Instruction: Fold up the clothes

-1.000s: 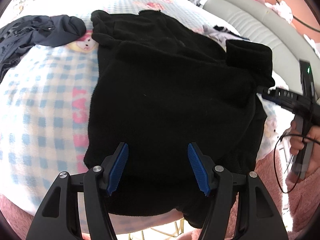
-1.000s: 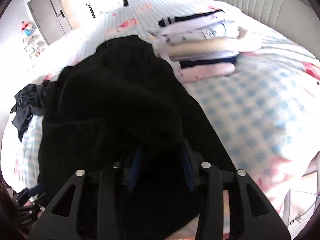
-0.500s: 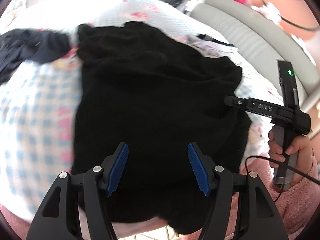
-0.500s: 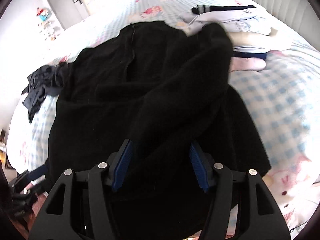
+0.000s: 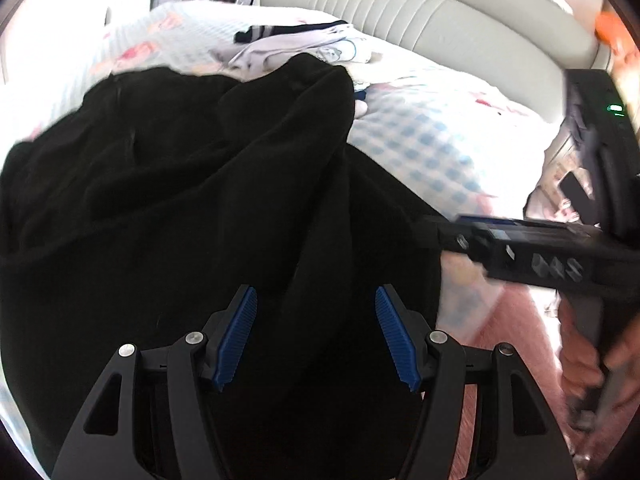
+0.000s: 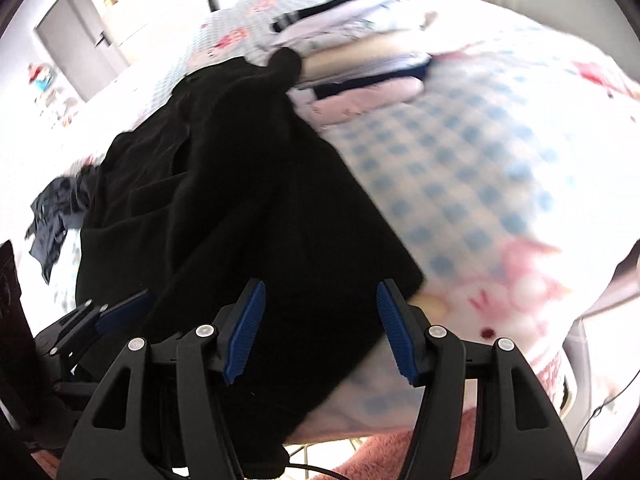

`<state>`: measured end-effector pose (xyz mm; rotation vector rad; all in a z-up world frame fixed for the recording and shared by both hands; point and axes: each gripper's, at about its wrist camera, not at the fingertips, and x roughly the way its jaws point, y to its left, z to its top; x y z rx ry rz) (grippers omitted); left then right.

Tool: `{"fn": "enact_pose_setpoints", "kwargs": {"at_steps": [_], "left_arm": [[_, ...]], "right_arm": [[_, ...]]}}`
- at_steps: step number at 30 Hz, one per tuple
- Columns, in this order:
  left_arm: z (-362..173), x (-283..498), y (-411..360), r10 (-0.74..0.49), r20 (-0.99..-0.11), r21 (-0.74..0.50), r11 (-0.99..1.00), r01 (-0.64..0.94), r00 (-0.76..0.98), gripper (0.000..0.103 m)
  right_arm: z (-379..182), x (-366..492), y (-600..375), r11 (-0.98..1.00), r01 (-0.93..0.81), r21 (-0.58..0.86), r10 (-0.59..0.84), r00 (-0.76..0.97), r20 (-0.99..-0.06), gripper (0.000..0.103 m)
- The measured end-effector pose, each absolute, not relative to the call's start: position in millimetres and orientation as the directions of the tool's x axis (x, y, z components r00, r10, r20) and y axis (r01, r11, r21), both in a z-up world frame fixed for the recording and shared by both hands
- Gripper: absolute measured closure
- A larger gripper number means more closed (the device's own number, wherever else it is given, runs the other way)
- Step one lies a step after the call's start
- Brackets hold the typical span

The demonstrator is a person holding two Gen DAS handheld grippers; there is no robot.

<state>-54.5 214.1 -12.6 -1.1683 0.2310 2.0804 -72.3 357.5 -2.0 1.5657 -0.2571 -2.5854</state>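
Black fleece garment (image 5: 192, 208) lies rumpled on the blue-checked bedspread (image 6: 472, 168), spreading ahead of and beneath both tongs. Left gripper (image 5: 316, 336) and right gripper (image 6: 320, 332) each gape wide, holding nothing. Folded clothes (image 6: 360, 60) sit beyond.

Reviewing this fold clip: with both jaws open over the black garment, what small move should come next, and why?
Probably lower the right gripper and close on the near right edge of the black garment. Both grippers' jaws stand open holding nothing, and the garment lies bunched, its far end against the folded pile.
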Motion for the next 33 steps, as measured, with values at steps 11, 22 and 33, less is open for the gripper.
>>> {"fn": "enact_pose_setpoints", "kwargs": {"at_steps": [11,22,33], "left_arm": [[5.6,-88.6,154.1,0.473,-0.757,-0.297,-0.863,-0.408,-0.451,0.087],[-16.4,-91.1,122.8,0.521,-0.779,-0.378,-0.834,-0.402,-0.349,0.069],[-17.3,-83.1,126.9,0.551,-0.778,-0.395,-0.803,-0.447,-0.302,0.063]], "right_arm": [[-3.4,-80.8,334.5,-0.946,0.133,0.296,-0.323,-0.438,-0.839,0.043],[-35.6,-121.7,306.1,-0.852,0.144,0.503,-0.516,-0.386,-0.765,0.043],[-46.4,-125.4,260.6,-0.923,0.198,0.330,-0.382,-0.358,-0.852,0.063]]}}
